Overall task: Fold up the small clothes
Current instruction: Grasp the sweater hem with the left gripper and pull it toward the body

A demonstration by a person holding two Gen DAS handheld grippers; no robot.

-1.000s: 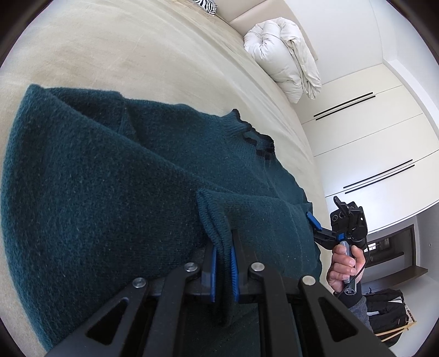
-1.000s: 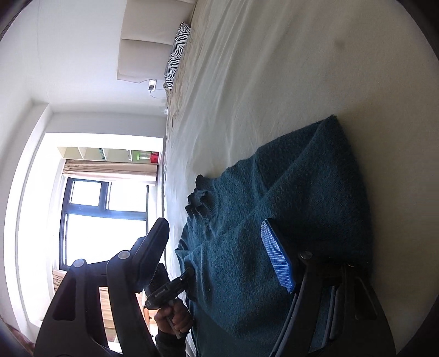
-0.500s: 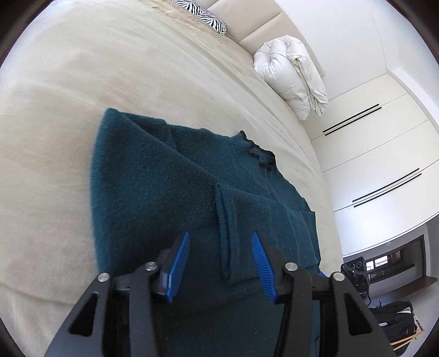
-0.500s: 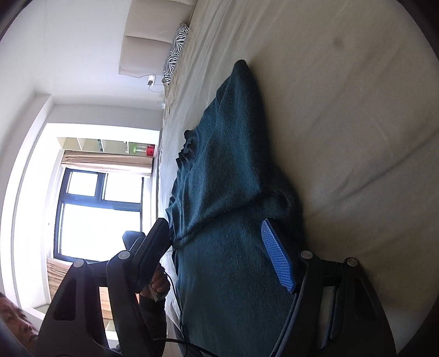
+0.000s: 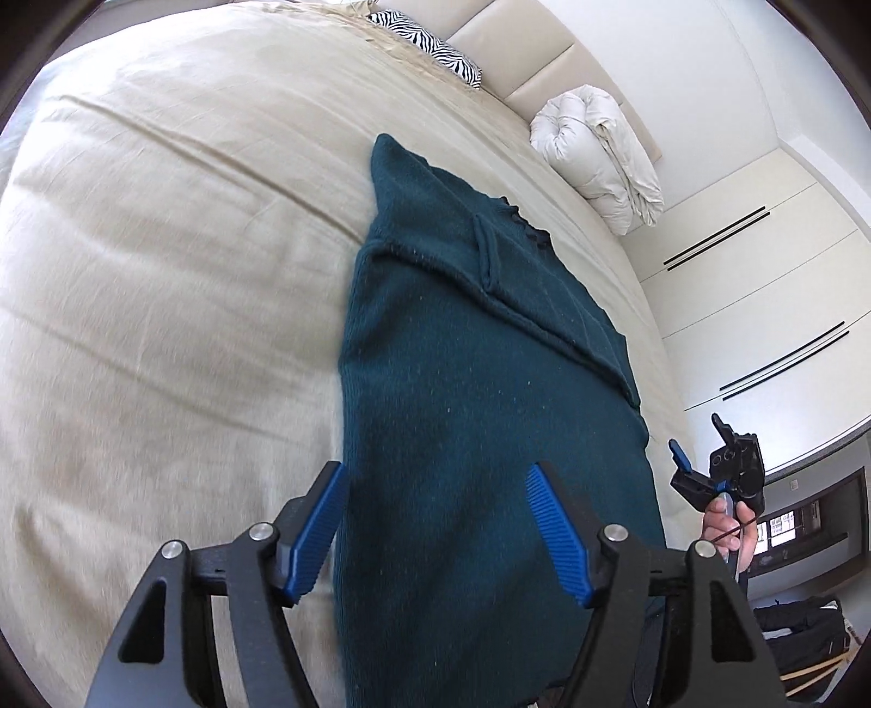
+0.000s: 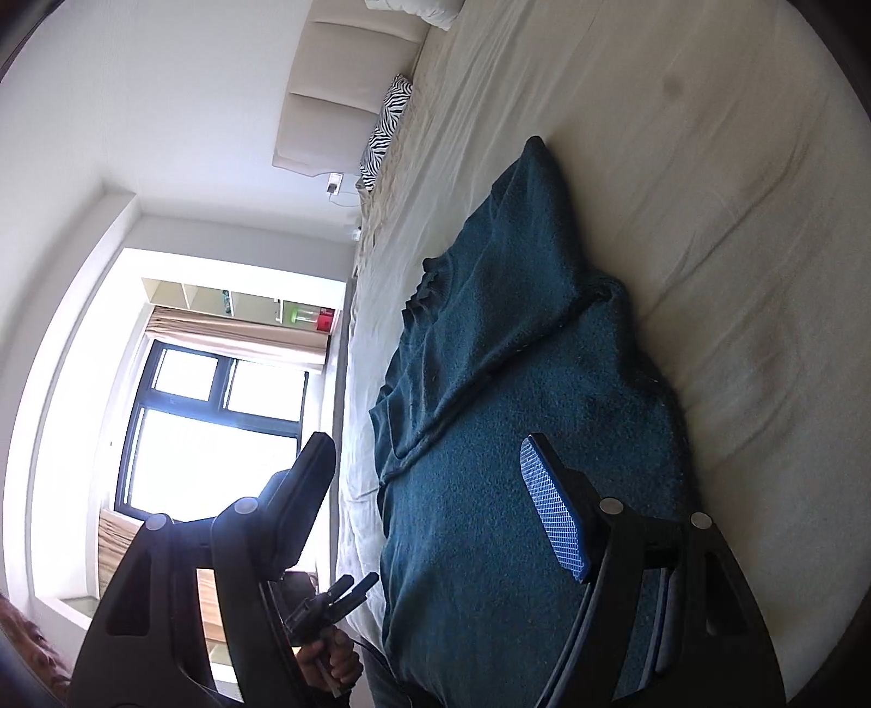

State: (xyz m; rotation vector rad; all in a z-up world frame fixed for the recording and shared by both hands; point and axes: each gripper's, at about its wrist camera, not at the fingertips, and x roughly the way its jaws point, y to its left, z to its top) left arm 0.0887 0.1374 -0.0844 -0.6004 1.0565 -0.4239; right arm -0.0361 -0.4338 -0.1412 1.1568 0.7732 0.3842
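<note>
A bedroom with white wardrobe doors and a padded headboard; the work surface is a wide bed [image 5: 163,337] under a cream cover.

Left wrist view: the dark teal sweater [image 5: 479,435] lies along the bed as a long narrow strip, running from the near edge toward the headboard end, its collar at the far end. Both sleeves appear turned in across the body, one cuff lying near the collar, so the lengthwise folds look done; I judge that what is left is the crosswise fold, hem up toward collar, and any tidying. The left gripper [image 5: 435,536] hangs over the hem end with its jaws opening, blue pads apart and pressing on nothing; the cloth below them lies flat on the bed. At the bed's side edge the right gripper [image 5: 713,463] is gripped by a hand [image 5: 727,525], clear of the sweater. A rolled white duvet [image 5: 599,158] and a zebra pillow [image 5: 430,49] sit at the headboard end.

Right wrist view: a bright window [image 6: 212,419] fills the background. The sweater [image 6: 517,435] lies the same way near the bed's side edge. The right gripper [image 6: 435,512] stands wide, with nothing in it. No containers show in either view.
</note>
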